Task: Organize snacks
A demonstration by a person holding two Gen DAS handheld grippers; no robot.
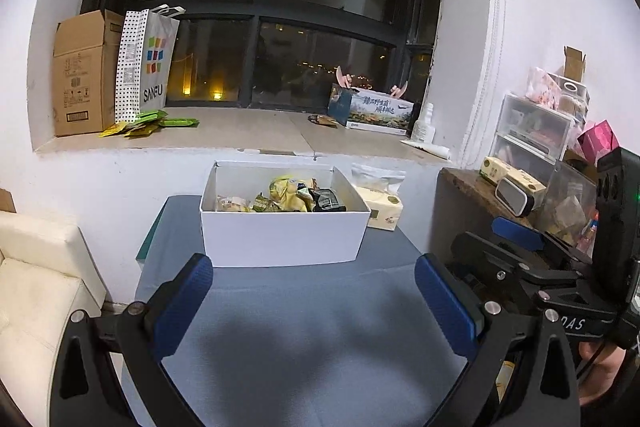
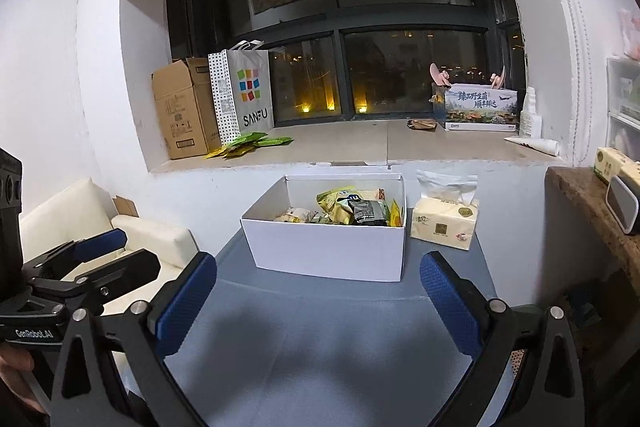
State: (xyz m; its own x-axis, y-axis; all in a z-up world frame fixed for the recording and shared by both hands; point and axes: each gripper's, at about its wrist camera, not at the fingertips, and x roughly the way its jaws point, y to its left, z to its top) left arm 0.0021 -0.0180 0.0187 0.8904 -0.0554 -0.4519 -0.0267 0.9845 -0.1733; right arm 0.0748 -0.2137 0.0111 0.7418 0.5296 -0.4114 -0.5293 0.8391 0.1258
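Note:
A white open box (image 1: 280, 237) (image 2: 328, 247) stands at the far side of the blue-grey table (image 1: 304, 307) (image 2: 320, 327). It holds several snack packets (image 1: 296, 197) (image 2: 352, 209), yellow, green and black. My left gripper (image 1: 314, 287) is open and empty, a little in front of the box. My right gripper (image 2: 318, 287) is open and empty, also in front of the box. The right gripper also shows at the right of the left wrist view (image 1: 532, 247), and the left gripper at the left of the right wrist view (image 2: 92, 255).
A tissue pack (image 1: 382, 213) (image 2: 446, 223) lies right of the box. The windowsill (image 1: 240, 137) holds a cardboard box (image 1: 84, 75), a SANFU bag (image 1: 146, 63), green packets (image 1: 152, 123) and a printed carton (image 1: 372, 111). A cream sofa (image 1: 36, 287) is left, a cluttered wooden shelf (image 1: 516, 187) right.

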